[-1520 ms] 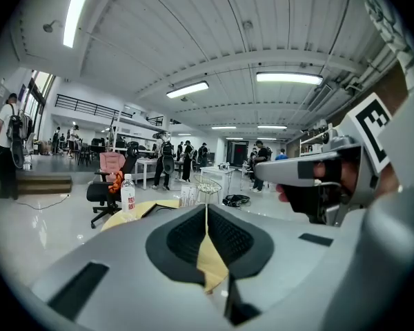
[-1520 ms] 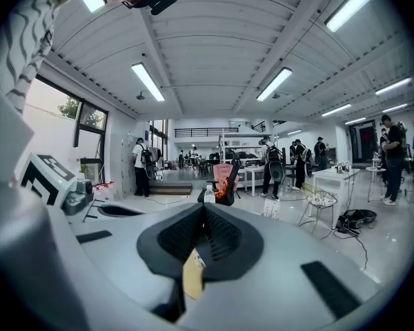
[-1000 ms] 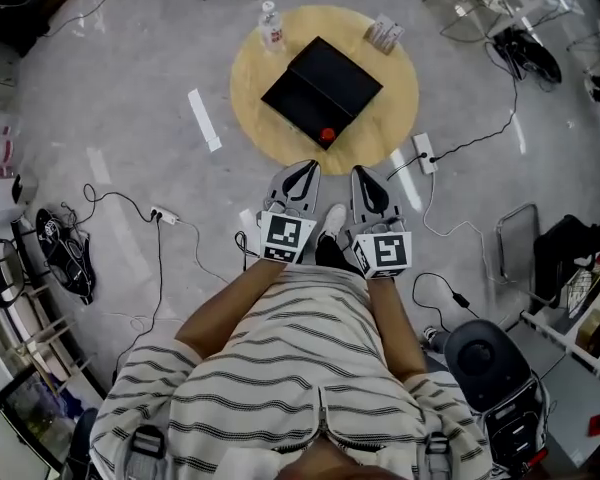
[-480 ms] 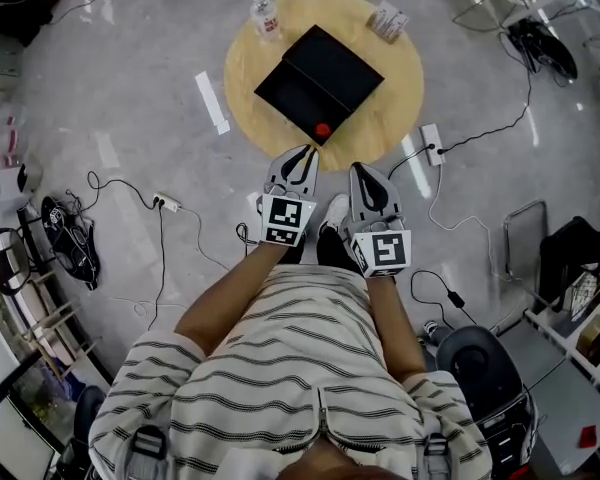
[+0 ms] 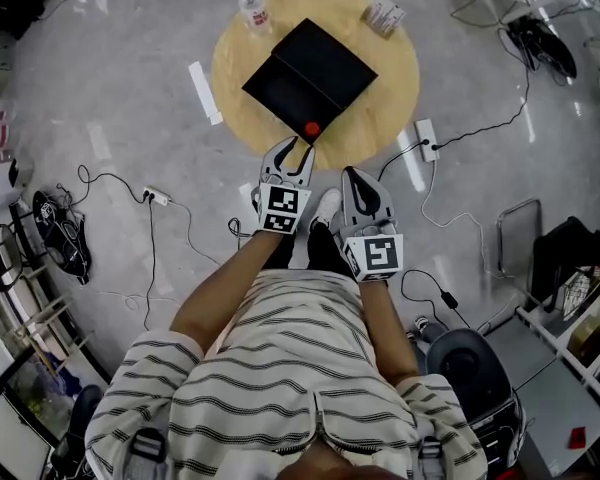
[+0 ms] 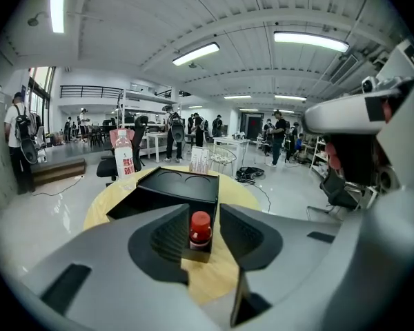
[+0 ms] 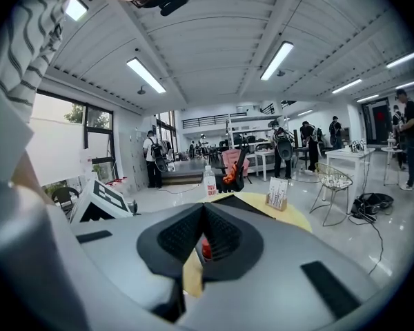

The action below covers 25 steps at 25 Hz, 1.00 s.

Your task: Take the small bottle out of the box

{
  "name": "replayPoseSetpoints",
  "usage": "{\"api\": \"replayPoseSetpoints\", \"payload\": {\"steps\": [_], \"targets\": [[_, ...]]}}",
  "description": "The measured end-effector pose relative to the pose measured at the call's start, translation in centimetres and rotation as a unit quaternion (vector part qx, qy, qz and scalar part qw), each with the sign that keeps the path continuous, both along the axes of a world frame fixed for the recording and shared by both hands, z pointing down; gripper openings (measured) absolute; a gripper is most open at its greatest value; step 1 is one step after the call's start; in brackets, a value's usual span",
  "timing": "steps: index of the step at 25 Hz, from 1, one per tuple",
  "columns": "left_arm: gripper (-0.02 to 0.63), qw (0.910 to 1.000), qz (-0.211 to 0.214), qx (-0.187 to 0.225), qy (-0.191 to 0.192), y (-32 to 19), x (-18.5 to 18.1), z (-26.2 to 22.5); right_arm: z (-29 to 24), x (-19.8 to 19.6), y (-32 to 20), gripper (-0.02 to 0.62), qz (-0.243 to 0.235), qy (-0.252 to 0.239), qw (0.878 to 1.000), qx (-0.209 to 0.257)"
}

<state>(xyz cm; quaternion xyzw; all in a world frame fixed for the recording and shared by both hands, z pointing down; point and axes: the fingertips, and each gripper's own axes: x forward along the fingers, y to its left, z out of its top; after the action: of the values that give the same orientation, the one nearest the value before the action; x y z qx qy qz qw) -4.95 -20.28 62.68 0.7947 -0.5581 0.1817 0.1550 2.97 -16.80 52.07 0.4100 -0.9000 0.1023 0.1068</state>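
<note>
A small bottle with a red cap (image 5: 311, 128) stands upright in the near corner of an open black box (image 5: 325, 63) on a round wooden table (image 5: 390, 88). My left gripper (image 5: 298, 148) hovers at the table's near edge, just short of the bottle. Its jaws are opening and hold nothing. In the left gripper view the bottle (image 6: 200, 229) shows through the gap of the left gripper (image 6: 203, 214), farther off, untouched. My right gripper (image 5: 352, 175) hangs lower right, off the table, shut and empty. The right gripper (image 7: 203, 211) view shows the red cap (image 7: 205, 249) behind its jaws.
A clear water bottle (image 5: 250, 6) and a small card stand (image 5: 384, 13) sit at the table's far edge. On the floor lie a power strip (image 5: 426, 140), cables and a white strip (image 5: 204, 93). A black chair (image 5: 470, 363) stands at the lower right.
Both grippers have come closer to the table and the box. The left gripper's jaws, closed before, now stand apart. The right gripper's jaws stay closed.
</note>
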Motion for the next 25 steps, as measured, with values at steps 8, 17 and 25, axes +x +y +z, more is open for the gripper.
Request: {"api": "replayPoseSetpoints", "payload": {"steps": [8, 17, 25], "targets": [[0.146, 0.9998, -0.008, -0.015, -0.006, -1.3, 0.3, 2.7, 0.6, 0.3, 0.3, 0.015, -0.003, 0.004, 1.000, -0.007], [0.163, 0.9997, -0.004, -0.014, -0.022, -2.8, 0.7, 5.2, 1.2, 0.9, 1.1, 0.015, -0.003, 0.013, 1.000, -0.014], [0.163, 0.9996, -0.011, -0.020, -0.014, -3.5, 1.3, 6.8, 1.7, 2.0, 1.4, 0.015, 0.002, 0.017, 1.000, -0.019]]}}
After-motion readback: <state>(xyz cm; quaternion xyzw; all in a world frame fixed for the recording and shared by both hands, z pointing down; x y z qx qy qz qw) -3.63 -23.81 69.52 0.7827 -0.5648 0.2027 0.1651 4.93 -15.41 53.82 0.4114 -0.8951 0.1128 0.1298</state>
